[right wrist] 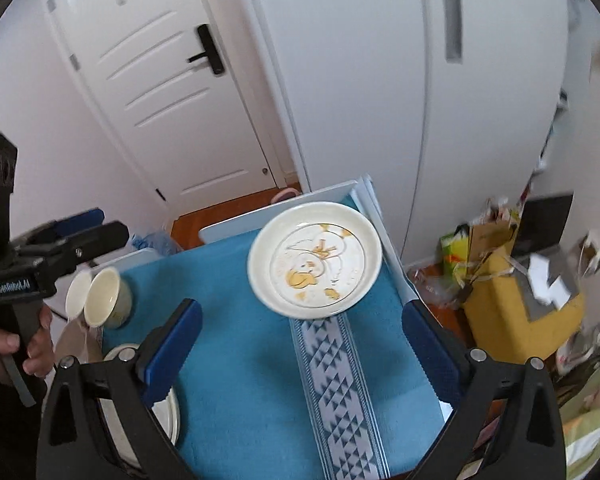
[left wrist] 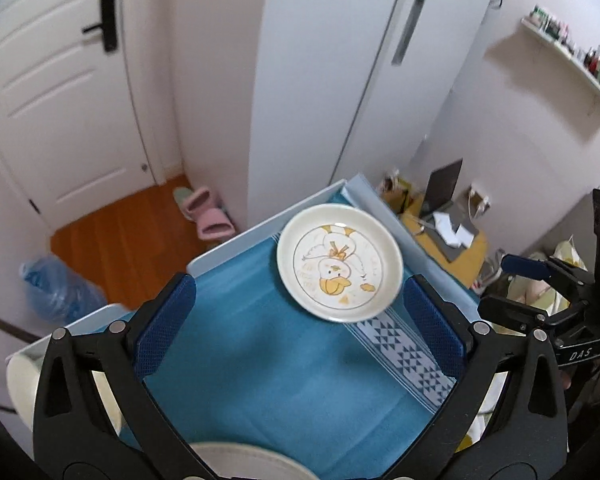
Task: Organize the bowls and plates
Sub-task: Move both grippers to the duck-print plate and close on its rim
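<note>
Cloth [right wrist: 240, 360] is covering table; duck plate [right wrist: 314, 254] is sitting at its far right end, straight ahead of right gripper [right wrist: 300, 344], which is nearer. Left gripper [left wrist: 298, 320] is also hovering; both are gaping wide, holding nothing.

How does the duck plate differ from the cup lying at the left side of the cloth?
The duck plate is wide and shallow; the cup is narrow and deep. The duck plate lies flat, face up, at the far end of the blue cloth; the cup is tipped on its side, mouth toward the camera. The plate bears an orange duck drawing; the cup's inside is plain. Both are cream-white.
</note>
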Demonstrator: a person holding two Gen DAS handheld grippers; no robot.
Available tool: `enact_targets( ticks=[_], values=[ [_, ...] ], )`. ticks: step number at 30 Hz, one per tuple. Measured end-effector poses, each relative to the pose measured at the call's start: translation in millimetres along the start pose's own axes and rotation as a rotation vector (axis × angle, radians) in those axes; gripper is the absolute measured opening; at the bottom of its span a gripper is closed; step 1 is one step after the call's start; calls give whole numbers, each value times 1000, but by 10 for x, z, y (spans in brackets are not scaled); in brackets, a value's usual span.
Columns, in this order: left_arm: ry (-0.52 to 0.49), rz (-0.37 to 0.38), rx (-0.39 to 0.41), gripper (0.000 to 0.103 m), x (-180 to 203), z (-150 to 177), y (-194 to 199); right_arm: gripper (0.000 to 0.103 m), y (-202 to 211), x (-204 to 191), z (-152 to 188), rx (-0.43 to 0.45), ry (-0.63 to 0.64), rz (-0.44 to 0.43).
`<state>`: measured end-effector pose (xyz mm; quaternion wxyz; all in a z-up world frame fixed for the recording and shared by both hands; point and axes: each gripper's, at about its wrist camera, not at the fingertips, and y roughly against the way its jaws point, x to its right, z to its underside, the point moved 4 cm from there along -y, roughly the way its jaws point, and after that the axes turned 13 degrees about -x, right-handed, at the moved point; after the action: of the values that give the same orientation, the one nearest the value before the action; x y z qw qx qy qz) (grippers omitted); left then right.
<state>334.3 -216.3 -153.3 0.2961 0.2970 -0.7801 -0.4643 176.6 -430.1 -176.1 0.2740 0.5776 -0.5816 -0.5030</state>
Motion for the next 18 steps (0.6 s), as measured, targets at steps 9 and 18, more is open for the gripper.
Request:
enact_targets(
  ticks=[9,18],
  values=[
    [-3,12,-228,74,-78,-209,-1391,67,-1038,557,-148,-121,-162,-94],
    [-4,13,-308,53,-154,-212,-1939,35,-1423,738,-235,-139,-206,-106]
  ],
)
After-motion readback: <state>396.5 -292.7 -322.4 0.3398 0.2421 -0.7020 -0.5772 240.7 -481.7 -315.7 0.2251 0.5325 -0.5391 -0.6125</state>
